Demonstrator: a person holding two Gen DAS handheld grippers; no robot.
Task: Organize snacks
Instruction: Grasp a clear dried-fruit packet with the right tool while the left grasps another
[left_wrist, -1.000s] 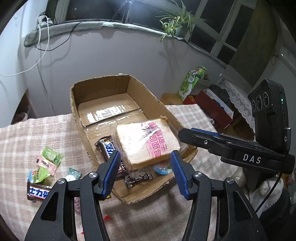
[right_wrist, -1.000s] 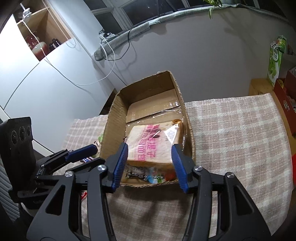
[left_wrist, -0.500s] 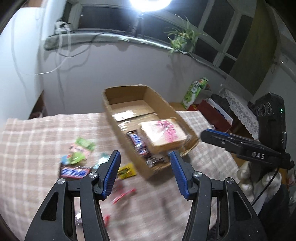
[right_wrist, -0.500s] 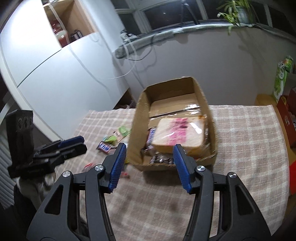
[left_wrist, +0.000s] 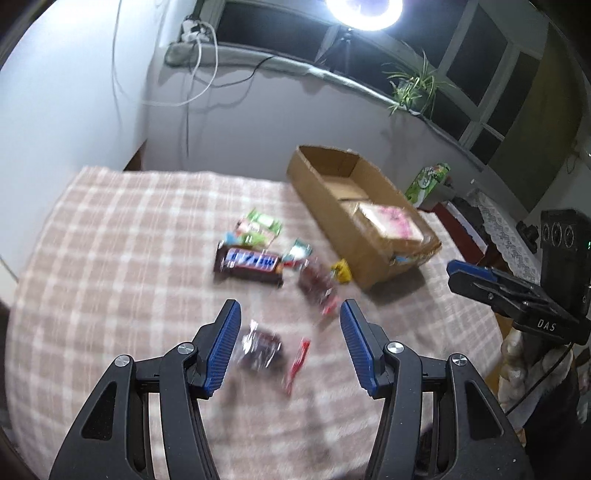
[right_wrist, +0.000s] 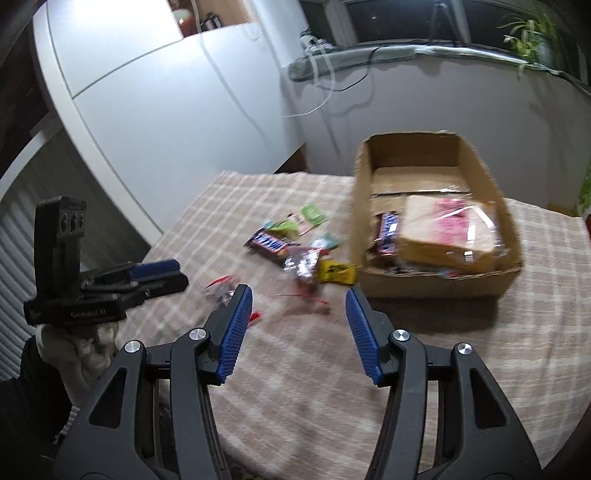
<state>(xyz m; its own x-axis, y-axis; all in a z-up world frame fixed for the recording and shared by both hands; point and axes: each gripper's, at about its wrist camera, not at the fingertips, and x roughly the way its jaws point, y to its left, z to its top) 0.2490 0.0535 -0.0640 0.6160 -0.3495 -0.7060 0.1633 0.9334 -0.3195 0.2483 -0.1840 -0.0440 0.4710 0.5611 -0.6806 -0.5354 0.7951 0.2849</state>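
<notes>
The box (right_wrist: 436, 221), open-topped cardboard, stood on the table (right_wrist: 303, 369), which was covered by a pink-and-white checked cloth. Inside the box, at its near end, lay a wrapped bread slice (right_wrist: 448, 236) in clear film with pink print. A brown-and-blue chocolate bar (right_wrist: 388, 234) lay in the box against the left side of the bread. Smaller wrappers showed beneath the bread at the near wall; they were too blurred to identify. The far end of the box held only taped cardboard floor.

The loose snacks lay on the cloth left of the box. A second chocolate bar (left_wrist: 253, 263), brown with a blue-and-white label, lay flat. Green packets (left_wrist: 260, 229) lay just beyond it, away from the grippers. A yellow packet (right_wrist: 336, 272) lay just beside the near left corner of the box. A dark wrapped sweet (left_wrist: 258, 345) and a red stick (left_wrist: 297, 363) lay well apart from the box, nearer the left gripper. Motion blur hid their print.

The left gripper (left_wrist: 290, 345) hung above the dark sweet, jaws wide apart, holding nothing. The right gripper (right_wrist: 298, 332) hung above the cloth in front of the box, jaws likewise wide apart and holding nothing.
</notes>
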